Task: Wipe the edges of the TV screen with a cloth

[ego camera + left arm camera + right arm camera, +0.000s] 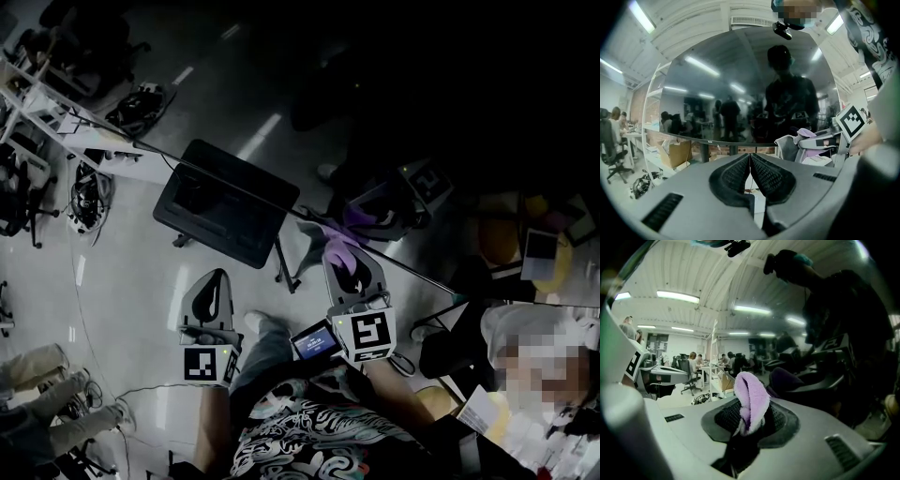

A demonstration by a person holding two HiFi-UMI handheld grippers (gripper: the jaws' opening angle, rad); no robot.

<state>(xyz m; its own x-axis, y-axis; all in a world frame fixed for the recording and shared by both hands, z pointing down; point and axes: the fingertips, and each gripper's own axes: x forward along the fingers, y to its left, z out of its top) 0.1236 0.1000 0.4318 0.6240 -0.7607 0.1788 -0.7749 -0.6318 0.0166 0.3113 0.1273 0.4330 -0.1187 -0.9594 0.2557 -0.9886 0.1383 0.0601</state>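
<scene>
At the lower edge of the TV screen point(740, 89), toward its right-hand stretch, my right gripper point(751, 412) has the purple cloth point(751, 393) pinched between its jaws, with a folded loop standing up past the pads. In the head view the cloth sits right at the thin line of that lower edge and meets its own reflection in the dark glass. I judge it touching or just beside the edge, though I cannot tell which. My left gripper point(750, 159) is off to the left, near the same edge but apart from it, its jaws pressed together with nothing in them. As for progress, the cloth is in hand and at the screen, so I take this for the wiping itself, on the bottom edge. Nothing shows which stretches are already wiped, since the glass gives only reflections. I would count the left, top and right edges as wanting a pass, and likely more of the bottom too
</scene>
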